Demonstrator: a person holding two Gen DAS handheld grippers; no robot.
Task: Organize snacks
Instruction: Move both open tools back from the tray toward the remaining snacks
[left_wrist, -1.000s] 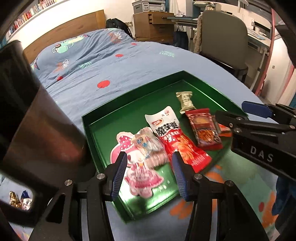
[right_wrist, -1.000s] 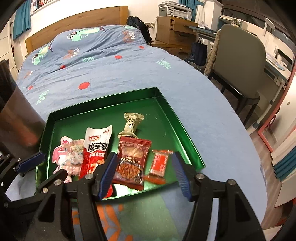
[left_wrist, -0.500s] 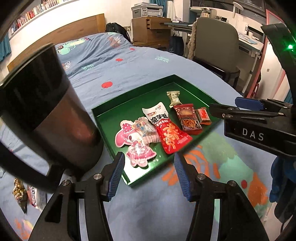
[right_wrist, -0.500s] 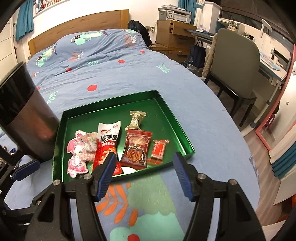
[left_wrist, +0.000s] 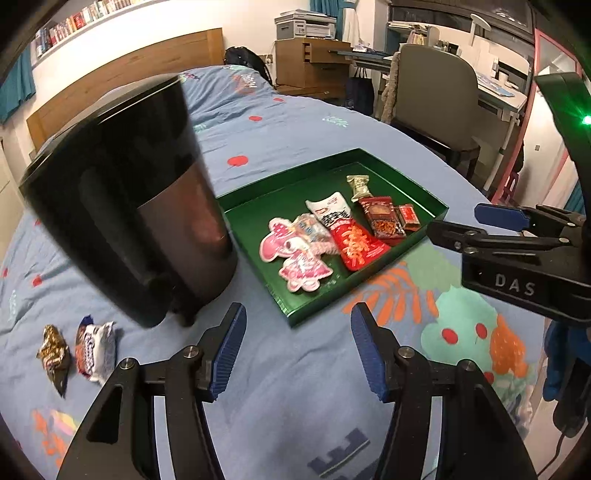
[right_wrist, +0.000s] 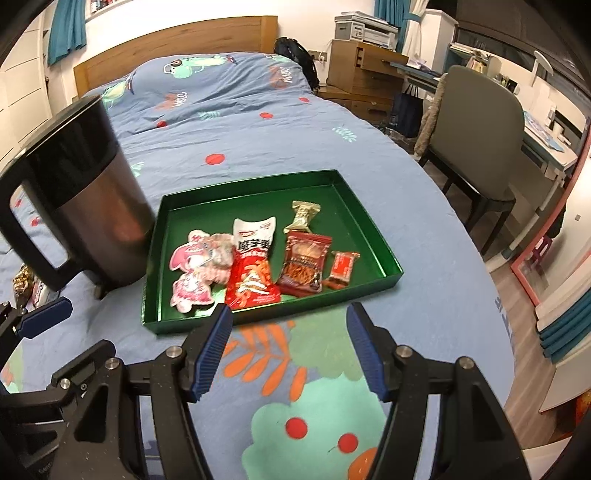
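A green tray (left_wrist: 258, 205) (right_wrist: 369, 229) lies on the blue bedsheet and holds several snack packets: a pink one (right_wrist: 192, 273), a red and white one (right_wrist: 251, 273), a dark red one (right_wrist: 304, 264), a small red one (right_wrist: 343, 267) and a gold one (right_wrist: 303, 214). Two loose snacks lie left of the kettle: a gold-brown one (left_wrist: 53, 352) and a white-blue one (left_wrist: 94, 349). My left gripper (left_wrist: 297, 347) is open and empty, above bare sheet in front of the tray. My right gripper (right_wrist: 288, 343) is open and empty, just in front of the tray's near edge.
A black and steel kettle (left_wrist: 125, 206) (right_wrist: 77, 199) stands left of the tray, between it and the loose snacks. The bed's edge curves along the right, with a grey chair (right_wrist: 476, 122) and a desk beyond it.
Both grippers have pulled back and up from the tray, still open. The tray looks smaller, and the two loose snacks left of the kettle have come fully into the left wrist view.
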